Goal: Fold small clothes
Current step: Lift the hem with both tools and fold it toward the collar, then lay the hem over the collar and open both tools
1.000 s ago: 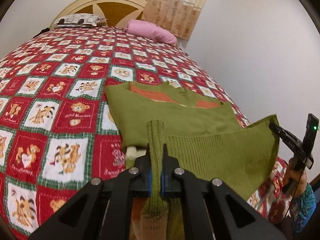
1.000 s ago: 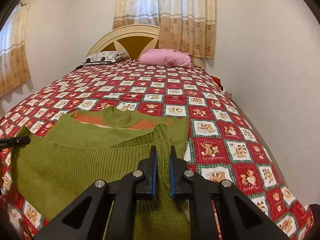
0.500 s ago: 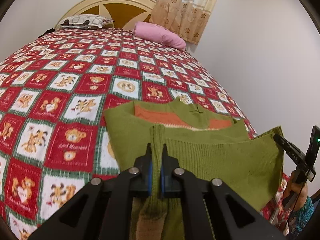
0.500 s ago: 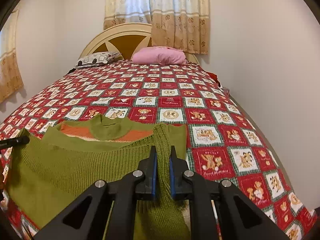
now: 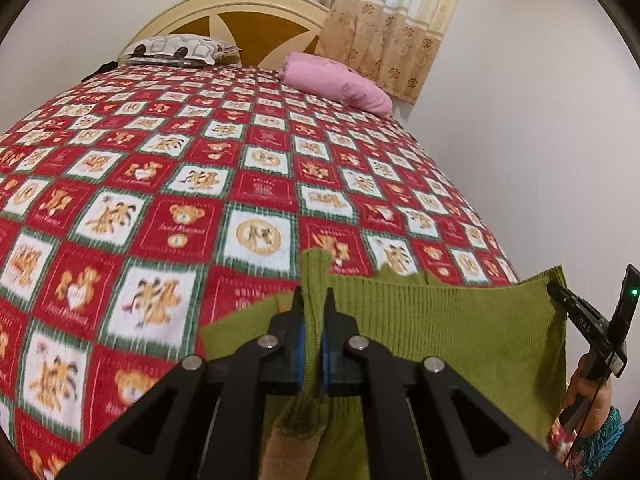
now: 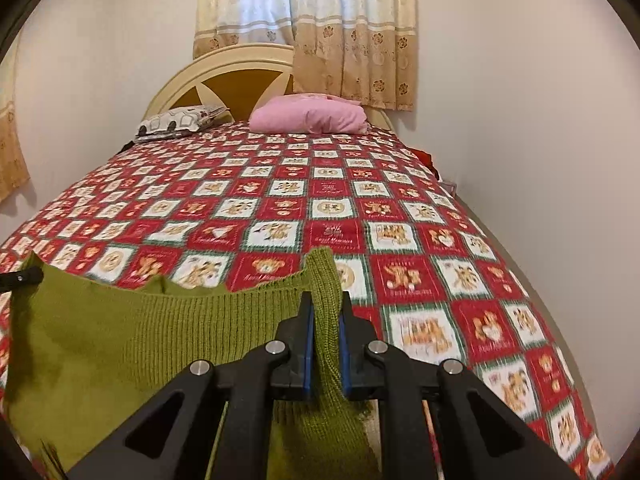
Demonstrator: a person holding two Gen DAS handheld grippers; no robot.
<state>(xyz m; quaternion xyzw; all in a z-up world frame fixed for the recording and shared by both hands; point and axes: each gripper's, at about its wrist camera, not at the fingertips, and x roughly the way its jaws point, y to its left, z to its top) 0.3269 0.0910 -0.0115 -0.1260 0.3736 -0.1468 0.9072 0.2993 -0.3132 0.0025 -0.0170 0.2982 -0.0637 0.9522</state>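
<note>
The green sweater (image 5: pixel 448 332) is a ribbed olive knit, its hem stretched taut between the two grippers and lifted above the foot end of the bed (image 5: pixel 168 184). The left gripper (image 5: pixel 313 308) has its jaws clamped on one hem corner, the right gripper (image 6: pixel 325 312) on the other. The held edge runs across the bed, parallel to the headboard (image 6: pixel 224 80); the rest lies lower, toward the foot, probably doubled over itself, though blur hides the layers

A home bedroom: quilted bed (image 6: pixel 360 216); pillows (image 6: pixel 308 120); headboard (image 6: pixel 240 80); curtains (image 6: pixel 352 28).
</note>
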